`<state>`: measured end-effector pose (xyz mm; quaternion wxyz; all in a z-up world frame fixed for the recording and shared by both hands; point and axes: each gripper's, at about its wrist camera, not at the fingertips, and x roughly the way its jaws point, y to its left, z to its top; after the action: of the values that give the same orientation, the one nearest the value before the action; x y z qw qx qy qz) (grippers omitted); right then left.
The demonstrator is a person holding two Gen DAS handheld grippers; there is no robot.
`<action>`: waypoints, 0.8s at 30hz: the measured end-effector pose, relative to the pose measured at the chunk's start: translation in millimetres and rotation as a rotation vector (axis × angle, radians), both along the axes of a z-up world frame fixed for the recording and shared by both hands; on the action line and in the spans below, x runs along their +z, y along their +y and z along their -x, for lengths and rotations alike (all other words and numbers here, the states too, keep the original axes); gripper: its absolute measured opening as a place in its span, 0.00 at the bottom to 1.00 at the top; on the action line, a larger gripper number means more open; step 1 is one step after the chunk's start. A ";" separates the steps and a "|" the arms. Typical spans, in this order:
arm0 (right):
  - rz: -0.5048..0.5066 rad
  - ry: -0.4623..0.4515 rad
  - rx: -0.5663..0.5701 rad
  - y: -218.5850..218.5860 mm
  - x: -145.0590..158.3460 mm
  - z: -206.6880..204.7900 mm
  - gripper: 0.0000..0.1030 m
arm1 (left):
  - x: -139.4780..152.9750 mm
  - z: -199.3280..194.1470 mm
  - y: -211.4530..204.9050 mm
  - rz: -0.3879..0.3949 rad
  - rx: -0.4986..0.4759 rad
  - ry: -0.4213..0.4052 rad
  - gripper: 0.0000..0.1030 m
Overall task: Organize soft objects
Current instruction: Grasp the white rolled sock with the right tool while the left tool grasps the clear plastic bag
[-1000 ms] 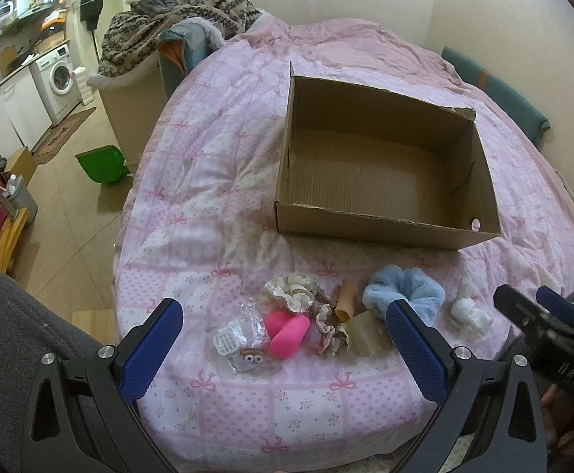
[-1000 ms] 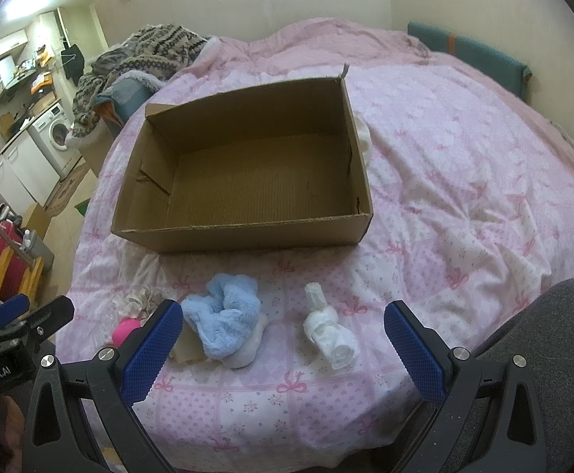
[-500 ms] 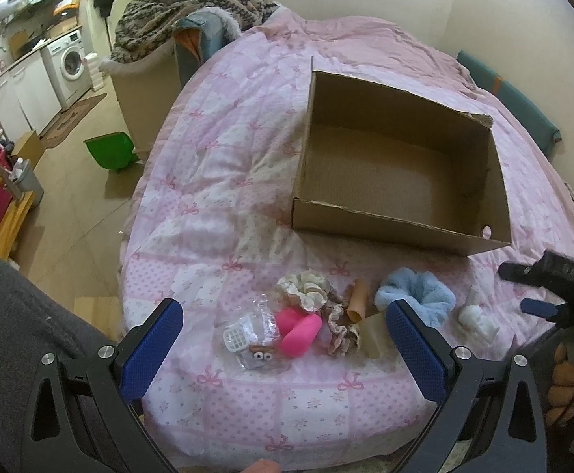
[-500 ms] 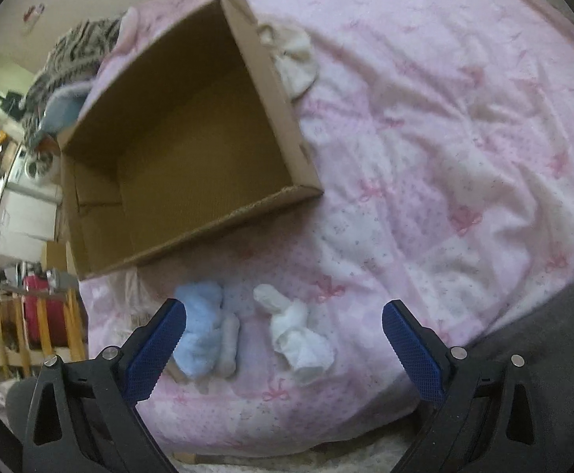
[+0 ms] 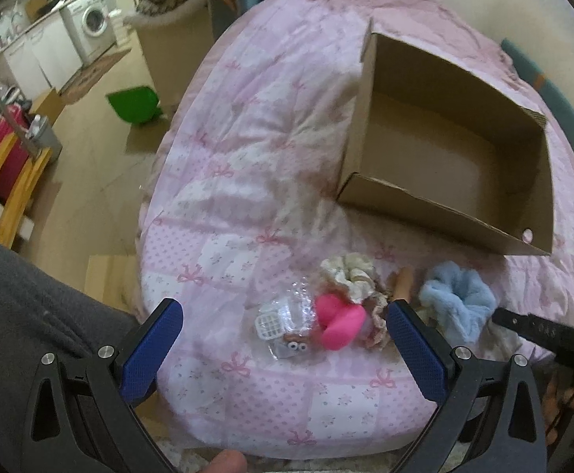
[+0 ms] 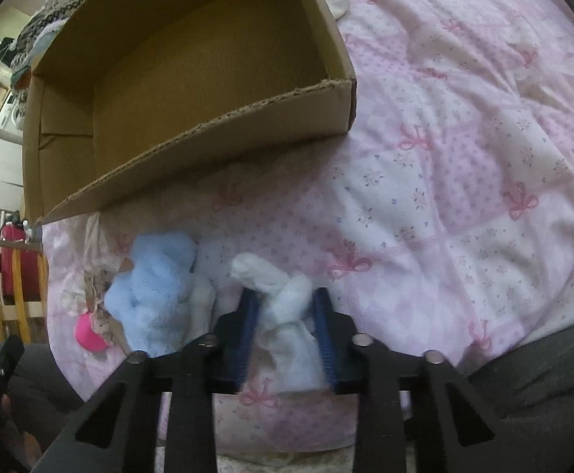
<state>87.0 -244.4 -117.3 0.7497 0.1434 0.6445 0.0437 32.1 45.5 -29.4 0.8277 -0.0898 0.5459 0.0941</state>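
Up front, left wrist view: left gripper (image 5: 283,349) fingers spread wide above the bed (image 5: 247,149), over a pink toy (image 5: 340,325), clear bag (image 5: 285,325), beige scrunchie (image 5: 350,278) and blue scrunchie (image 5: 458,305). Cardboard box (image 5: 437,213) sits beyond them, nothing inside. Right wrist view: right gripper (image 6: 285,331) fingers pinch a white sock roll (image 6: 283,299) lying on the bed near the box (image 6: 208,146).

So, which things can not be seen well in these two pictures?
- White cloth bundle: right wrist view, its lower part hidden between the right gripper fingers; in the left wrist view it is not visible.
- Beige items beside the blue scrunchie: left wrist view, half hidden by the left gripper finger.
- Clear packet: contents too small.
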 end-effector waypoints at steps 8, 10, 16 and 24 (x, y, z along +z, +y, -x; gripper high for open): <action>-0.071 -0.193 -0.056 -12.0 37.4 2.9 0.23 | -23.1 -26.3 27.0 0.089 0.086 0.137 1.00; -0.096 -0.206 -0.068 -14.3 40.4 4.0 0.23 | -32.2 -31.8 28.1 0.113 0.085 0.178 0.97; -0.123 -0.221 -0.081 -21.3 42.9 4.6 0.23 | -63.7 -36.6 36.0 0.137 0.139 0.289 0.80; -0.114 -0.212 -0.062 -22.8 43.7 7.7 0.23 | -112.2 -40.4 34.8 0.193 0.153 0.408 0.59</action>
<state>79.4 -267.1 -73.5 0.8054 0.2002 0.5532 0.0719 72.5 80.3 -141.6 0.6783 -0.1887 0.6999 0.1201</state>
